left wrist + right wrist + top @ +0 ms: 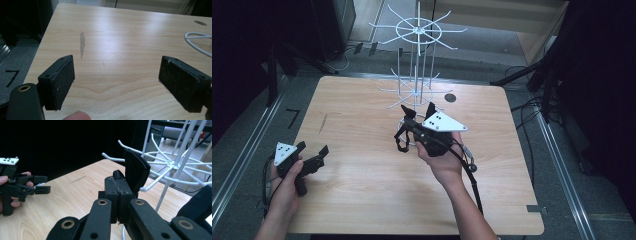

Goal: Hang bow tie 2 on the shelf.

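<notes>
Strap pinched at the wire rack

Right gripper (117, 202) had its jaws clenched on a black strap (135, 171), whose folded end rose above the pads beside a hooked arm of the white wire rack (175, 165). From the high view, that gripper (418, 111) sat at the rack's (417, 30) lower tier near the table's (362, 200) middle, with more black strap (401, 142) dangling beneath it. Left gripper (312, 150) rested low at the table's near left edge, well apart from the rack. Its own view showed the jaws spread wide, released, with bare wood (112, 50) between the pads (63, 80).
</notes>
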A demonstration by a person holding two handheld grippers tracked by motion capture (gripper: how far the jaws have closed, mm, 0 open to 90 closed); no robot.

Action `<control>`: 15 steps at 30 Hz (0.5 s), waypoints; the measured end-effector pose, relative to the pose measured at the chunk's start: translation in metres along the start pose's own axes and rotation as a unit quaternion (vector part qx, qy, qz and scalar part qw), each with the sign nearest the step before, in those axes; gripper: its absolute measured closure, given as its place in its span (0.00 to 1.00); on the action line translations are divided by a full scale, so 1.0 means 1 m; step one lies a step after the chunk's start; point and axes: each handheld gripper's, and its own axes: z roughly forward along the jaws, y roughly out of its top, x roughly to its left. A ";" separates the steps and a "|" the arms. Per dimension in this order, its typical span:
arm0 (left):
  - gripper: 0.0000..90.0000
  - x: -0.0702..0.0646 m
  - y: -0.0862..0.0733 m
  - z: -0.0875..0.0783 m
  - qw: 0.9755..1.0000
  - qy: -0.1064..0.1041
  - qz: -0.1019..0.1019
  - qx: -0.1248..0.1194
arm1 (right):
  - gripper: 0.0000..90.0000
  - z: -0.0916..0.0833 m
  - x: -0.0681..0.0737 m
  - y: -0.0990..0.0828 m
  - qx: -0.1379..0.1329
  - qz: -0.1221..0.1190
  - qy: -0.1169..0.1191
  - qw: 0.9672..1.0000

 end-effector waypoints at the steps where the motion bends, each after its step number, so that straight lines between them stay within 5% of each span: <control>1: 0.16 0.000 0.000 0.000 1.000 -0.001 -0.001 0.000 | 1.00 0.000 0.000 0.000 0.000 0.000 0.000 1.000; 15: 0.16 0.000 0.000 0.000 1.000 -0.004 0.001 -0.001 | 1.00 -0.002 -0.007 0.019 -0.013 -0.001 -0.015 1.000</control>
